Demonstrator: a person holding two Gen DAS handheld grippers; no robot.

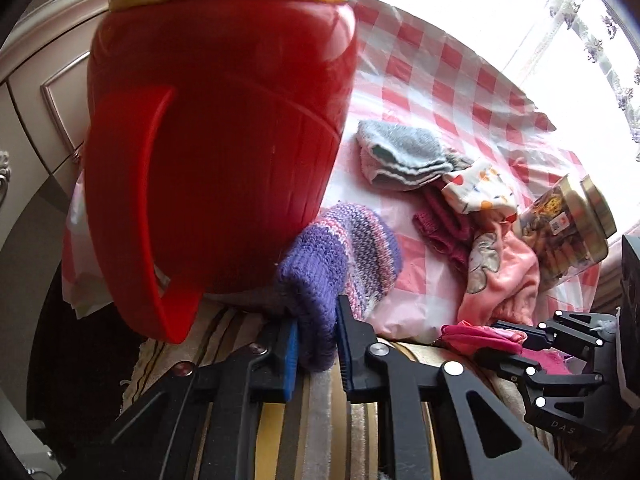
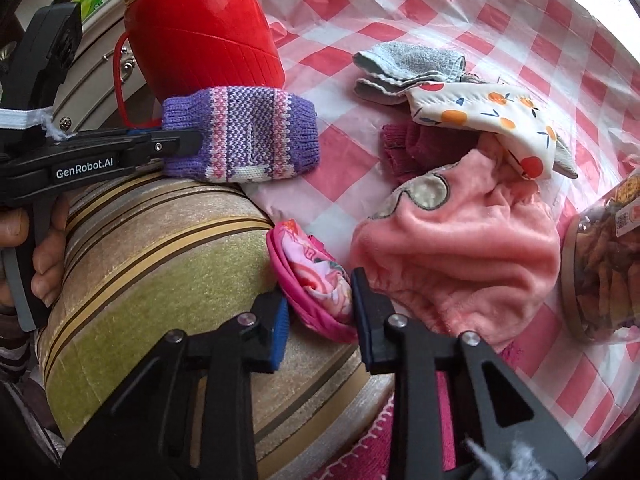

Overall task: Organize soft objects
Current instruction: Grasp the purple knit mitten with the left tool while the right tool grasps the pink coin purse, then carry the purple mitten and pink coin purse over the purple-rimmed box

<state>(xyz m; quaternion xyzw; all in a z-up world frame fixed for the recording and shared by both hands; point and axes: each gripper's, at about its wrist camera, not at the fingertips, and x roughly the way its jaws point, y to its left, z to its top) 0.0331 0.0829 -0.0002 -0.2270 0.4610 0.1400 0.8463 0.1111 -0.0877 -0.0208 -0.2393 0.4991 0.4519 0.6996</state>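
My left gripper (image 1: 316, 340) is shut on the cuff of a purple and pink striped knit piece (image 1: 344, 256), which lies by the red jug; it also shows in the right wrist view (image 2: 240, 136) with the left gripper (image 2: 176, 142) on its left edge. My right gripper (image 2: 320, 312) is shut on a small pink printed pouch (image 2: 316, 276) at the table's front edge; the pouch also shows in the left wrist view (image 1: 480, 338). A pile lies on the table: grey socks (image 2: 408, 64), an orange-print cloth (image 2: 488, 116), a maroon knit (image 2: 412, 148), a pink fleece garment (image 2: 460, 240).
A tall red plastic jug (image 1: 224, 132) stands close at the left on the pink checked tablecloth (image 2: 440, 8). A clear jar of snacks (image 2: 604, 264) stands at the right. A striped gold cushion (image 2: 160, 256) lies below the front edge. A white cabinet (image 1: 44, 80) stands at the left.
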